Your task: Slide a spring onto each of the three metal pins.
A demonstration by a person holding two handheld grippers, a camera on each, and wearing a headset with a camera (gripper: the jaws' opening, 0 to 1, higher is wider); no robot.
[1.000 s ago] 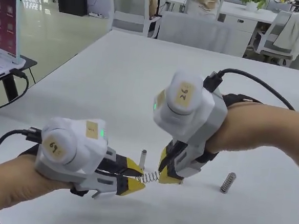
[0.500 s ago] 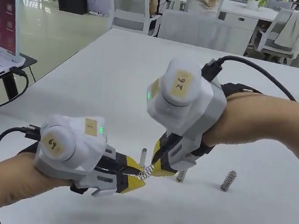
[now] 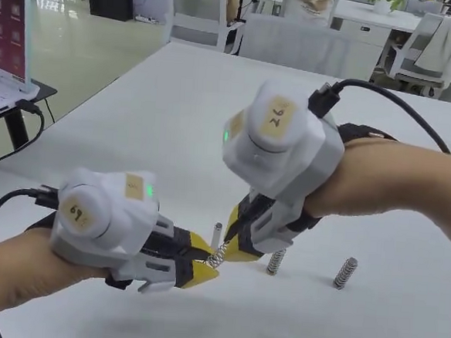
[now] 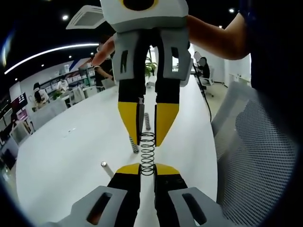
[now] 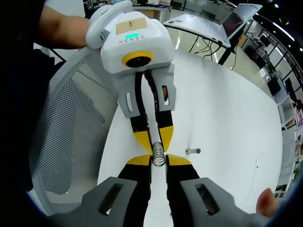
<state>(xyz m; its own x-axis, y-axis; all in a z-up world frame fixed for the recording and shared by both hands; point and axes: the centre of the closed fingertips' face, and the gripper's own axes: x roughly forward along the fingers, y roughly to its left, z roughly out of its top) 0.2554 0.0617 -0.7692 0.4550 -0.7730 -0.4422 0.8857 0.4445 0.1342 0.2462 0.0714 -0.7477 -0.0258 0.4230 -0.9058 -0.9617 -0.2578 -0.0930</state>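
White, smooth bench (image 3: 167, 118) is seen under both grippers at lower centre. One coiled wire spring (image 3: 219, 254) is clamped at its ends by the left gripper (image 3: 202, 266) and the right gripper (image 3: 231, 252). Just behind it, a bare metal pin (image 3: 216, 232) stands upright. To the right stand a second spring (image 3: 276, 261) and a third spring (image 3: 345, 273).

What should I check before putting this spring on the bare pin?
1. Both ends of the held spring gripped, by the left tool and the right tool: ok.
2. The bare pin standing upright: ok.
3. The held spring lined up over the pin's top: not ok, it sits low beside the pin.
4. The middle spring and the outer spring standing up: ok.
5. Those two really on pins: cannot tell.
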